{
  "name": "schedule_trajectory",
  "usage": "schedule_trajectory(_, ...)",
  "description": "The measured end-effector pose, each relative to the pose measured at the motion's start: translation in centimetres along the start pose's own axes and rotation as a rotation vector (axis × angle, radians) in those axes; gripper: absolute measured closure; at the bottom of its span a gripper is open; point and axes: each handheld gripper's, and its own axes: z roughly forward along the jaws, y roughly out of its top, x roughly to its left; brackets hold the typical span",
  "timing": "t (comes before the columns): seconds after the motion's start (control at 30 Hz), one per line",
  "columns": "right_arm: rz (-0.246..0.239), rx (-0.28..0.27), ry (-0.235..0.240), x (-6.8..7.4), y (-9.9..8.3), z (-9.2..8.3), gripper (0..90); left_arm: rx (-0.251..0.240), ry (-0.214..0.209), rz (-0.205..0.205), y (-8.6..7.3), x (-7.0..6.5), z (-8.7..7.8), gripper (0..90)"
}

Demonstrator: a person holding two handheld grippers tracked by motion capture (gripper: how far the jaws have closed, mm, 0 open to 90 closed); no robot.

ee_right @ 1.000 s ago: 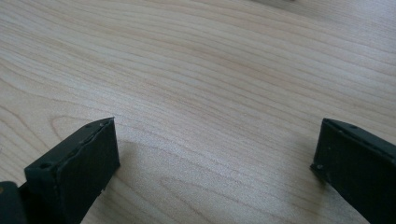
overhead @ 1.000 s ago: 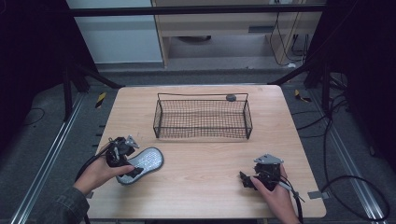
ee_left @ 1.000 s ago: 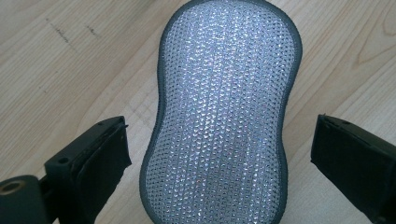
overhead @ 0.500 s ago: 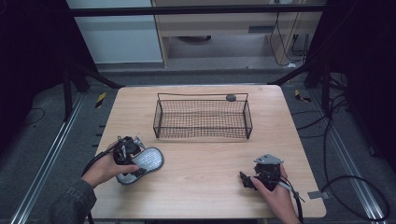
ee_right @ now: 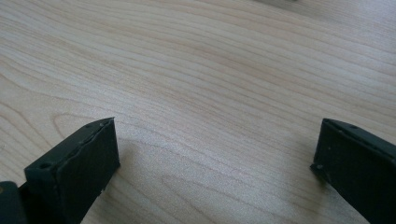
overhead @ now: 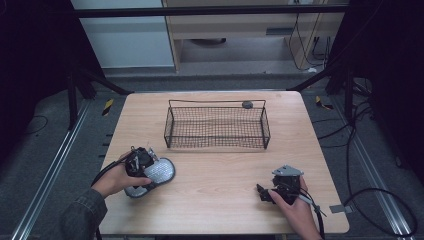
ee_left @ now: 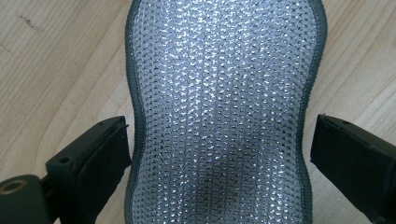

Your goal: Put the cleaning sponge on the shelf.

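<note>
Silver mesh glitters between the jaws in the left gripper view: a peanut-shaped scrubbing sponge (ee_left: 219, 112) with a dark stitched edge, lying flat on the wooden table (overhead: 220, 200). The left gripper (overhead: 145, 165) is poised right over it, jaws spread on either side of the sponge's narrow waist. That looks like a deliberate choice, since the waist is the slimmest place to pinch. The near jaw sits just beside the sponge's edge, possibly brushing it; the far jaw stands a little clear, so nothing is being squeezed yet. Open claw, sponge between the pads, not gripped.

From the high view, the sponge (overhead: 156, 172) rests at the table's near left, well apart from the wire basket (overhead: 217, 127) standing in the middle toward the far side. A small dark object (overhead: 247, 104) lies by the basket's far rim; I can't tell what it is.

Over on the near right, the right gripper (overhead: 264, 192) rests low over bare wood, jaws wide apart with nothing between them, apparently parked out of the way while the left hand works.

My read: the pinch on the sponge is next, and the basket looks like its likely destination.
</note>
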Motion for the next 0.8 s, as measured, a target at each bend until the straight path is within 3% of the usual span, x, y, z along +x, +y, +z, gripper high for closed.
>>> schedule_trajectory(0.8,-0.005,0.001,0.006,0.0,0.0,0.0,0.3,0.017,-0.026,-0.002,0.1,0.6,1.6,1.8)
